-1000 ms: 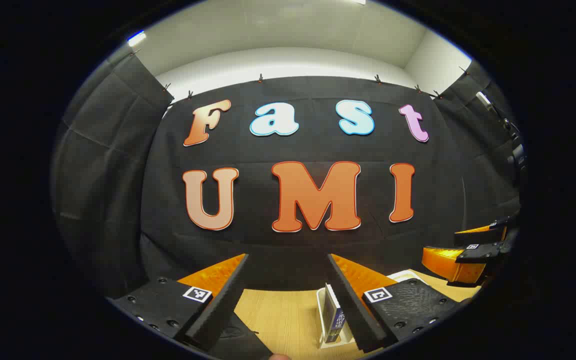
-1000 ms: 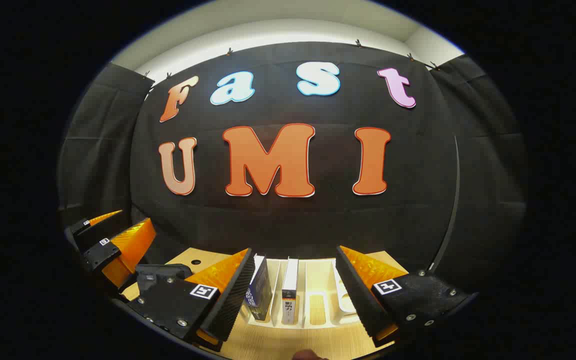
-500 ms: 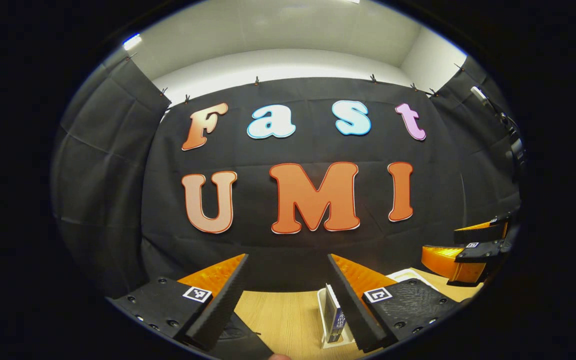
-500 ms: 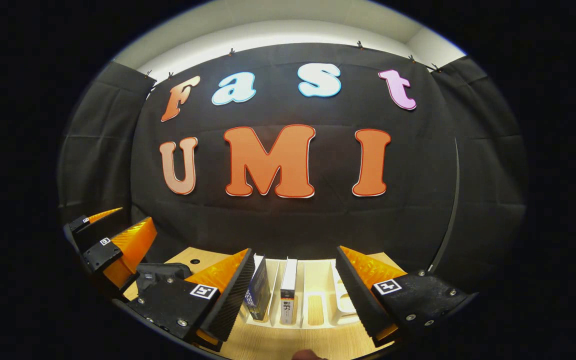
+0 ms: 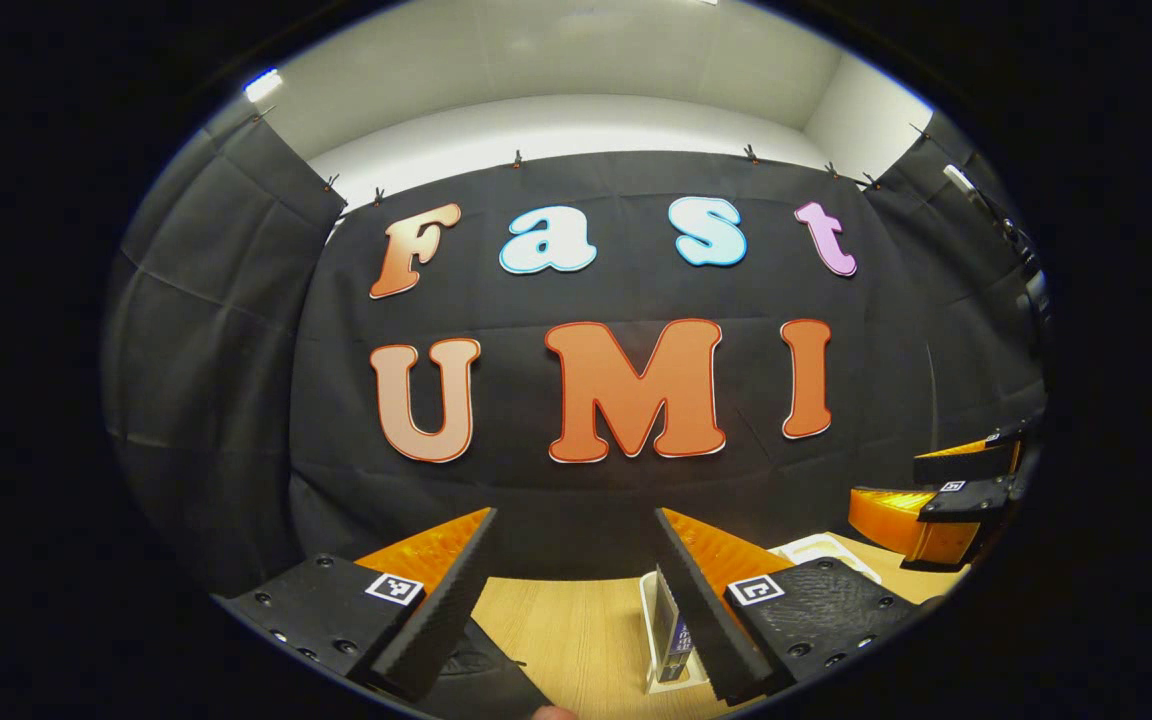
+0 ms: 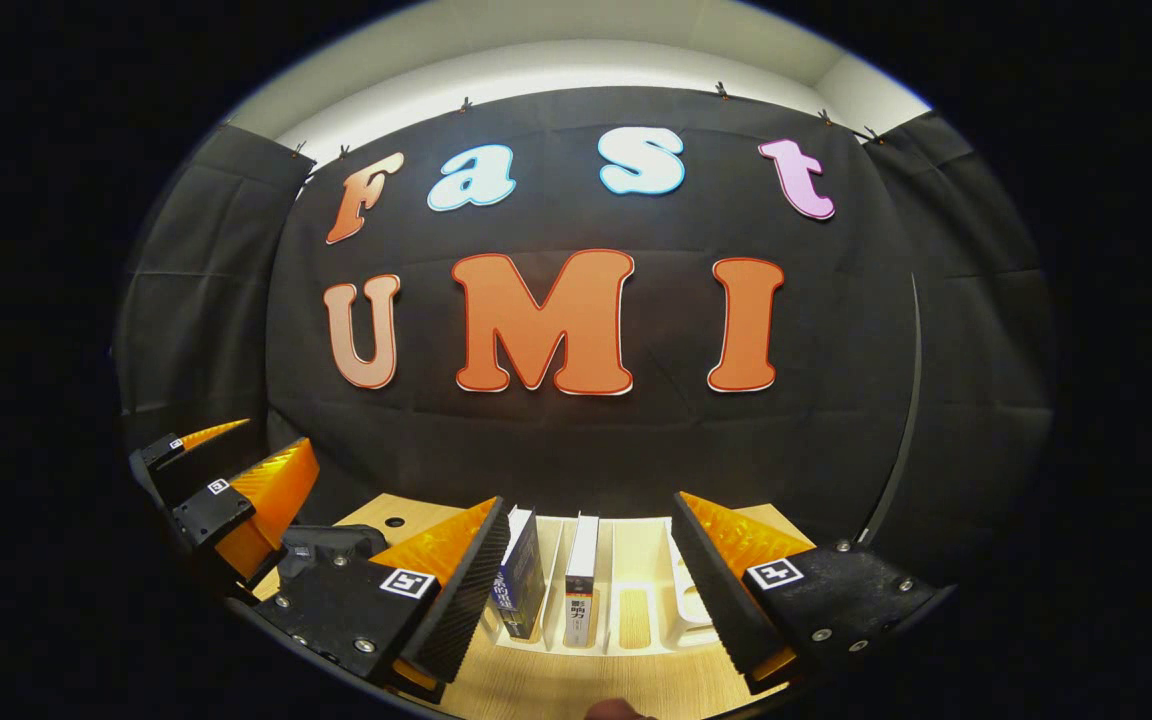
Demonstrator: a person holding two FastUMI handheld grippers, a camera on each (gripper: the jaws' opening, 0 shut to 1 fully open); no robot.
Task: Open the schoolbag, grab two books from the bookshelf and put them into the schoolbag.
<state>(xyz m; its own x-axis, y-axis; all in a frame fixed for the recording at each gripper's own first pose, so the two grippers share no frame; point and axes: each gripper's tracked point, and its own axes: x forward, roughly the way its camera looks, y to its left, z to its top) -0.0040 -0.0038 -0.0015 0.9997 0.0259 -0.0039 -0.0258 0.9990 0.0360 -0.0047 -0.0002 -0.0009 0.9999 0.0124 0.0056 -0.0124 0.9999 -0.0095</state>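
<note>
In the right gripper view a white bookshelf (image 6: 636,600) stands on the wooden table, holding a dark blue book (image 6: 518,585) and a white-spined book (image 6: 581,580) upright. My right gripper (image 6: 591,520) is open in front of the shelf, with nothing between its fingers. My left gripper (image 5: 574,530) is open too, above the table. A black schoolbag (image 5: 481,675) lies under its left finger, mostly hidden. The blue book (image 5: 671,625) in the bookshelf (image 5: 651,640) sits beside its right finger. The left gripper (image 6: 226,480) appears at the far left of the right gripper view, and the right gripper (image 5: 946,490) at the far right of the left gripper view.
The wooden table (image 5: 566,630) runs up to the black cloth wall (image 5: 586,500) just behind the shelf. A dark part of the schoolbag (image 6: 331,540) lies left of the shelf in the right gripper view. A small hole (image 6: 393,522) marks the tabletop near it.
Both grippers have stayed open and nearly still, with only a slight drift of each view. The books have not moved.
</note>
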